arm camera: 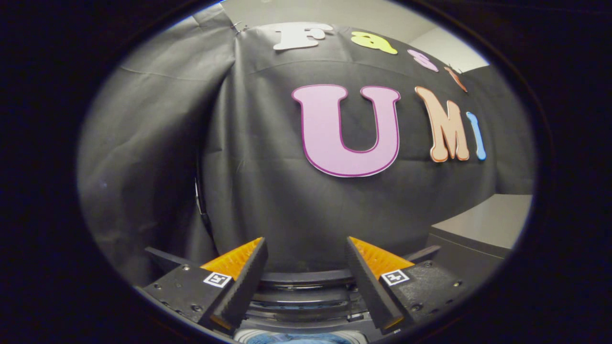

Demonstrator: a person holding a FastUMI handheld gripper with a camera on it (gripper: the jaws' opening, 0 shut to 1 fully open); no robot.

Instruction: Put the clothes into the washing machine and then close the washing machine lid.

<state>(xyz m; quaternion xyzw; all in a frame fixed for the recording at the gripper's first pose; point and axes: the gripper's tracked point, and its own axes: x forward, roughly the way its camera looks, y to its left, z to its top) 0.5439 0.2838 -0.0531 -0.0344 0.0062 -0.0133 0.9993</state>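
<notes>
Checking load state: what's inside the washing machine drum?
Below the open, empty tongs, a sliver of the washing machine opening shows blue fabric, likely clothes. The rest of the drum is cut off, so how much is inside can't be told.

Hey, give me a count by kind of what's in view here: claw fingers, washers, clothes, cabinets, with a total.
Claw fingers: 2, orange-backed, spread open with nothing between them
Washer: 1, just below and between the fingers
Clothes: 1 bluish bit inside the washer, too little visible to tell pieces apart
Grey cabinet: 1, beside the washer
Total: 5
</notes>
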